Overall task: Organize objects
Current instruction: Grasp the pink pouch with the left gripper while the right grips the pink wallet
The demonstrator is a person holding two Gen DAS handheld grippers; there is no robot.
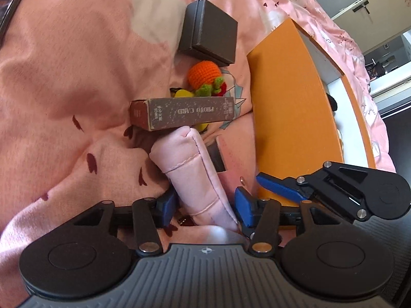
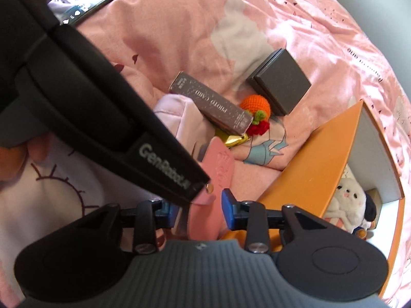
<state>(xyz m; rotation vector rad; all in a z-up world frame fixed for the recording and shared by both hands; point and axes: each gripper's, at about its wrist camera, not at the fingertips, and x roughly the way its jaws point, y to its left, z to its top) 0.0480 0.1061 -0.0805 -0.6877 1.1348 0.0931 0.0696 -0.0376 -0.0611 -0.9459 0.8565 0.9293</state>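
A padded pale pink pouch (image 1: pixel 195 177) lies on the pink bedspread (image 1: pixel 77 77). Its near end sits between the blue pads of my left gripper (image 1: pixel 205 209), which stands open around it without squeezing it. A flat pink card holder (image 2: pixel 218 169) with a snap lies between the pads of my right gripper (image 2: pixel 200 209); a gap shows on its left side, so that gripper is open too. The left tool's black body (image 2: pixel 102 97) crosses the right wrist view and hides part of the pouch (image 2: pixel 179 113). One blue finger (image 1: pixel 280 187) of the right gripper reaches in beside the orange box.
An open orange box (image 1: pixel 287 107) stands at the right with a white plush toy (image 2: pixel 346 200) inside. A brown photo card box (image 1: pixel 185 113), a crocheted orange (image 1: pixel 204 74), a gold wrapper (image 2: pixel 233 140) and a grey square box (image 1: pixel 209 33) lie beyond the pouch. A phone (image 1: pixel 10 5) lies far left.
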